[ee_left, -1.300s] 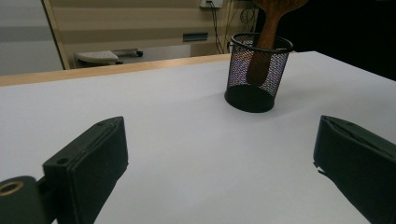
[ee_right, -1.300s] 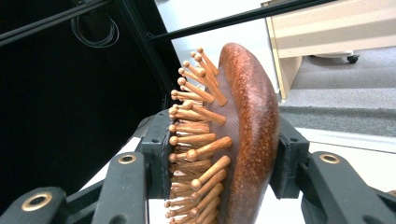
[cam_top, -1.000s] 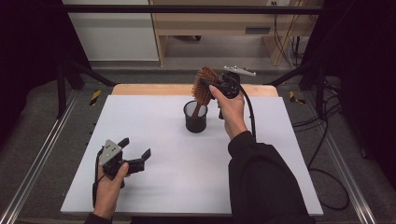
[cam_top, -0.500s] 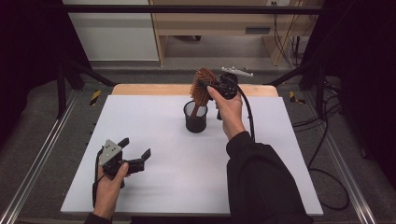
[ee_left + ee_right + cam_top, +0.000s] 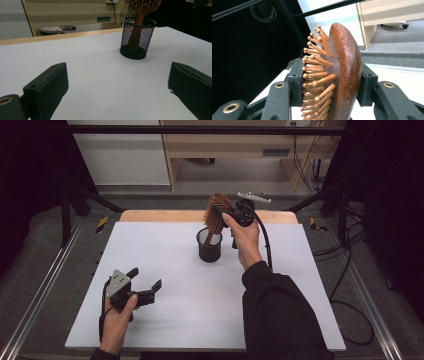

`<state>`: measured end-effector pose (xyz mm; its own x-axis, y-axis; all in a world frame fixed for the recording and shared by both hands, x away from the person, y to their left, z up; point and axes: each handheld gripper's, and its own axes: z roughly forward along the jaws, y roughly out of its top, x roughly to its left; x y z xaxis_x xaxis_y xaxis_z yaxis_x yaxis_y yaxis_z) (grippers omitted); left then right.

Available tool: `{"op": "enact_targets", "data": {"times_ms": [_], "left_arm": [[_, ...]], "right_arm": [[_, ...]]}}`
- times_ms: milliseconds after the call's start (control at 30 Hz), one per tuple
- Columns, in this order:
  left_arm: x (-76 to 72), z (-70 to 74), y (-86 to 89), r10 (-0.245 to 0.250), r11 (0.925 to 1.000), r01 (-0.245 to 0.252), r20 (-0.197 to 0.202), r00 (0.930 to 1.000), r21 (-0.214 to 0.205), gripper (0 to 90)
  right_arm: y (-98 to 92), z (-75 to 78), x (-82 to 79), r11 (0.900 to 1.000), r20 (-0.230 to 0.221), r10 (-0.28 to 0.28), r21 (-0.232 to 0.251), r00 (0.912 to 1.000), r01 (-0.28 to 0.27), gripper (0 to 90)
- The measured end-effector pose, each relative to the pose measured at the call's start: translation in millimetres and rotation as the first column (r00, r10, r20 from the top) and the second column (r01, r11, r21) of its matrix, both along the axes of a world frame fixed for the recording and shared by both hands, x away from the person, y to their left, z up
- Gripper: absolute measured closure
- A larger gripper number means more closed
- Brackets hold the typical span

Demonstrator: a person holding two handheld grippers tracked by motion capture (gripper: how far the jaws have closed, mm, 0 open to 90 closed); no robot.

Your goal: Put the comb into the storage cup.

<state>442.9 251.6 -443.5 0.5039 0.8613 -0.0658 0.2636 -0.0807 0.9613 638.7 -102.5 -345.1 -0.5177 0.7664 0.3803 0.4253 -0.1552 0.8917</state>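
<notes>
right hand-held gripper (image 5: 329, 92) clamping hairbrush (image 5: 337, 72) head (handle in cup (image 5: 209, 246))

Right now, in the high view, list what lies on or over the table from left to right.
Left hand-held gripper → black mesh cup with the wooden hairbrush standing in it → right hand-held gripper, shut on the hairbrush's head.

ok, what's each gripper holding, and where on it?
Right gripper: the wooden hairbrush, clamped across its head, bristles on one side and back on the other; its handle is in the mesh cup. Left gripper: nothing, jaws open.
</notes>
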Motion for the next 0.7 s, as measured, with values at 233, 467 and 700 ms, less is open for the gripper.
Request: {"op": "enact_targets", "data": {"times_ms": [233,467,700], "left_arm": [[0.1,-0.1,-0.2,-0.001,1.0000,0.001,0.000,1.0000,0.000,3.2],[0.2,-0.3,-0.2,-0.001,1.0000,0.001,-0.001,1.0000,-0.001,3.2],[0.1,-0.3,-0.4,-0.004,1.0000,0.004,-0.003,1.0000,0.003,3.2]], "right_arm": [[-2.7,-4.9,0.6,1.0000,-0.007,-0.003,0.007,1.0000,0.003,50.5],[-4.4,-7.6,1.0,0.9999,-0.013,-0.004,0.017,0.9999,0.004,50.4],[-3.3,-9.3,1.4,0.9998,-0.018,-0.002,0.021,0.9998,0.002,50.4]]}}
